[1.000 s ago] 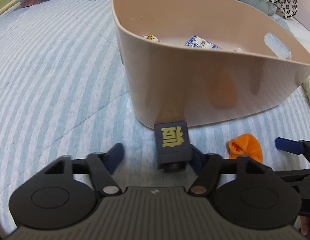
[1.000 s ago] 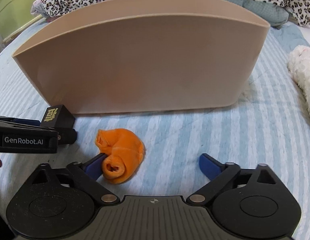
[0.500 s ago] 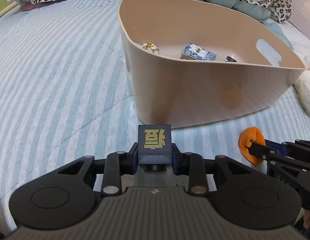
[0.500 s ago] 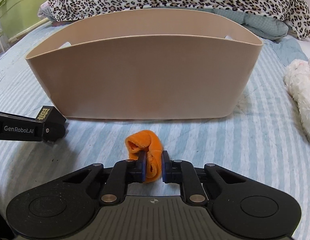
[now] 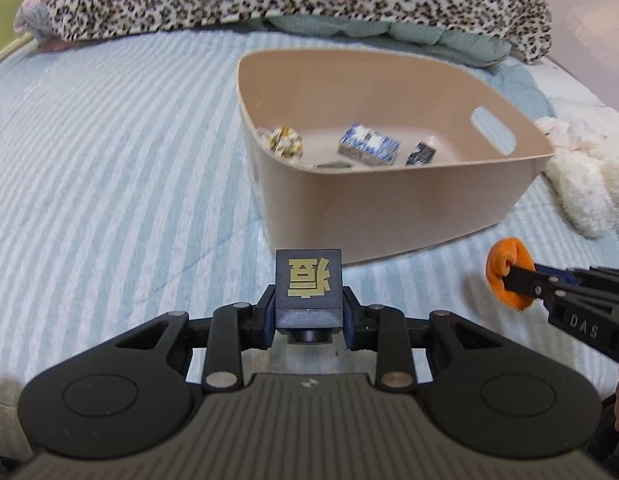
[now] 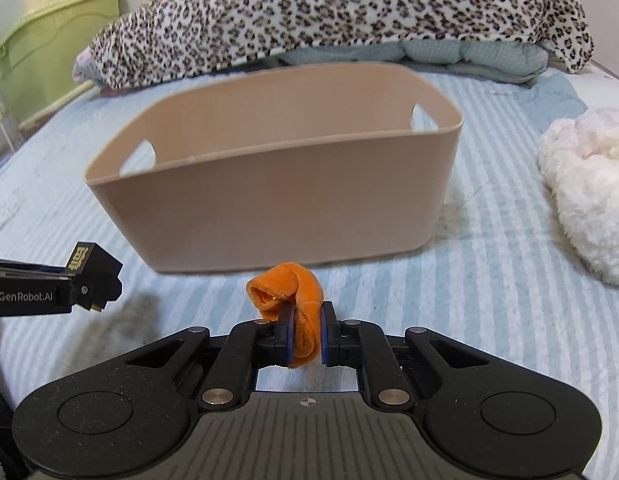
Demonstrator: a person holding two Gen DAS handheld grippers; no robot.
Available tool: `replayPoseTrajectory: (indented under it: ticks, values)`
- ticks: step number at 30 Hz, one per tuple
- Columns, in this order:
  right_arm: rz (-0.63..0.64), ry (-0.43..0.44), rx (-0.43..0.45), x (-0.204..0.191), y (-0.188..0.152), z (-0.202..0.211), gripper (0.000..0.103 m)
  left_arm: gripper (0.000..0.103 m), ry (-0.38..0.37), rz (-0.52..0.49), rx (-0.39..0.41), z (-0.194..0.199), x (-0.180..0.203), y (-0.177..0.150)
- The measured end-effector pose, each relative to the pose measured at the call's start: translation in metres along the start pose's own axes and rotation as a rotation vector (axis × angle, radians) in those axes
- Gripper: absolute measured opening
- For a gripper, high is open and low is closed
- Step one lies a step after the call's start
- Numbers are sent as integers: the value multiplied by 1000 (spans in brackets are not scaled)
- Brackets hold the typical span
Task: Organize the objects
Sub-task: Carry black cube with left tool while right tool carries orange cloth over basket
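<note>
My left gripper (image 5: 308,314) is shut on a dark cube with a gold character (image 5: 308,286) and holds it above the striped bedcover, short of the beige basket (image 5: 389,208). The cube also shows in the right wrist view (image 6: 95,270). My right gripper (image 6: 305,330) is shut on a rolled orange cloth (image 6: 297,300), lifted in front of the basket (image 6: 277,208). The cloth also shows in the left wrist view (image 5: 507,280). Inside the basket lie a patterned ball (image 5: 286,142), a blue-white box (image 5: 369,148) and a dark packet (image 5: 421,154).
A white fluffy toy (image 6: 589,192) lies right of the basket. A leopard-print blanket (image 6: 329,12) is piled at the bed's far end over a teal quilt (image 6: 469,58). A green bin (image 6: 41,52) stands far left off the bed.
Both grippers closed on their objects, the cube and the orange cloth, then lifted them and drew back from the basket, so its inside shows more.
</note>
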State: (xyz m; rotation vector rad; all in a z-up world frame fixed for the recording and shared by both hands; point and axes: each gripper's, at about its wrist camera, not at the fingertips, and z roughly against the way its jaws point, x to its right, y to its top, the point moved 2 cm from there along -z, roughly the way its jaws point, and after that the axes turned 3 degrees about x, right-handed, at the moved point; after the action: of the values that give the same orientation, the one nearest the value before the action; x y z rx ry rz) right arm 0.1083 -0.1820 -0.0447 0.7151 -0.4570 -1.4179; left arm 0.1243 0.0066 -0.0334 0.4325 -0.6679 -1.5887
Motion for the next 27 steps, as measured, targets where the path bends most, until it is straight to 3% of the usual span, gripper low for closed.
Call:
replayPoseTrajectory:
  ticks: [7, 15, 22, 27]
  values:
    - [6, -8, 105, 4, 21, 29, 11, 33, -28, -23, 63, 20, 8, 15]
    - [-4, -25, 233, 16, 68, 45, 11, 33, -37, -71, 161, 28, 23, 54]
    - [-9, -36, 290, 22, 104, 32, 11, 33, -14, -89, 189, 1, 33, 93]
    - [-9, -48, 293, 27, 125, 8, 11, 33, 5, -83, 145, -36, 35, 112]
